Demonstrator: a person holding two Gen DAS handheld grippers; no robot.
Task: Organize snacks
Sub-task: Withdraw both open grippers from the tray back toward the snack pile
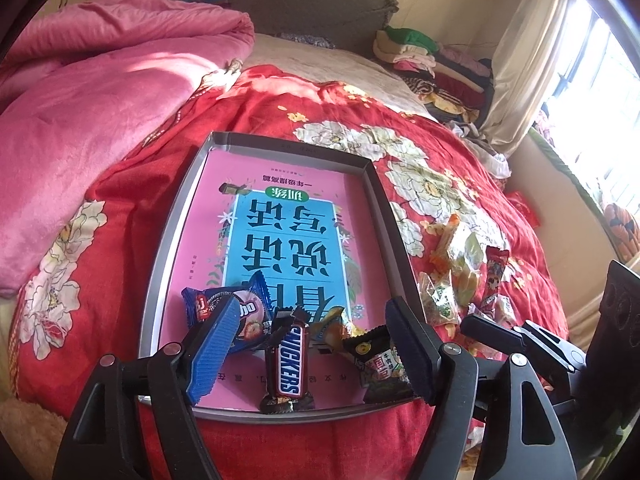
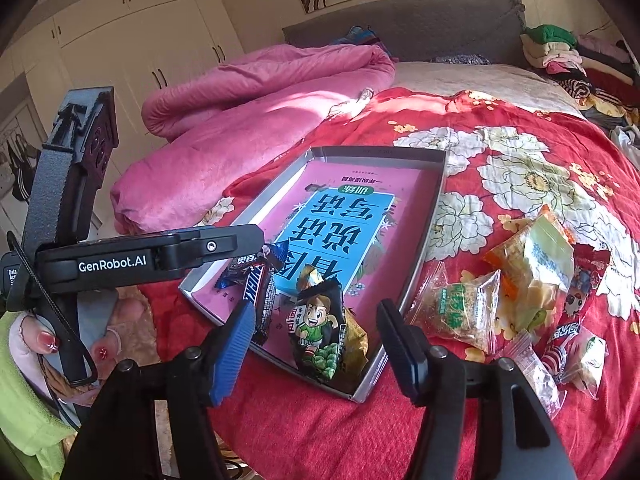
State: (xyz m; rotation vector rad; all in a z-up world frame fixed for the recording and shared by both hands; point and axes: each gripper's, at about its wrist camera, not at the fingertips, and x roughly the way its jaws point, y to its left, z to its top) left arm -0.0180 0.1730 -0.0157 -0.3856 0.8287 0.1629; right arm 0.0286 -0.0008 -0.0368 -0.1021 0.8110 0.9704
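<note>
A grey shallow box (image 1: pixel 376 184) (image 2: pixel 436 200) lined with a pink and blue book lies on the red floral bedspread. In its near end lie a Snickers bar (image 1: pixel 289 368) (image 2: pixel 260 292), a blue Oreo pack (image 1: pixel 248 316), a yellow wrapper (image 1: pixel 332 326) and a black snack pack (image 1: pixel 384 364) (image 2: pixel 324 328). My left gripper (image 1: pixel 312 356) is open and empty above them. My right gripper (image 2: pixel 316 348) is open and empty over the black pack. Loose snacks (image 1: pixel 460 272) (image 2: pixel 520 292) lie on the bedspread right of the box.
A pink blanket (image 1: pixel 100 100) (image 2: pixel 248 100) is heaped left of the box. Folded clothes (image 1: pixel 432 60) (image 2: pixel 568 56) are stacked at the headboard. A window (image 1: pixel 592 100) is to the right, white wardrobes (image 2: pixel 140 40) to the left. The left gripper body (image 2: pixel 132 260) shows in the right wrist view.
</note>
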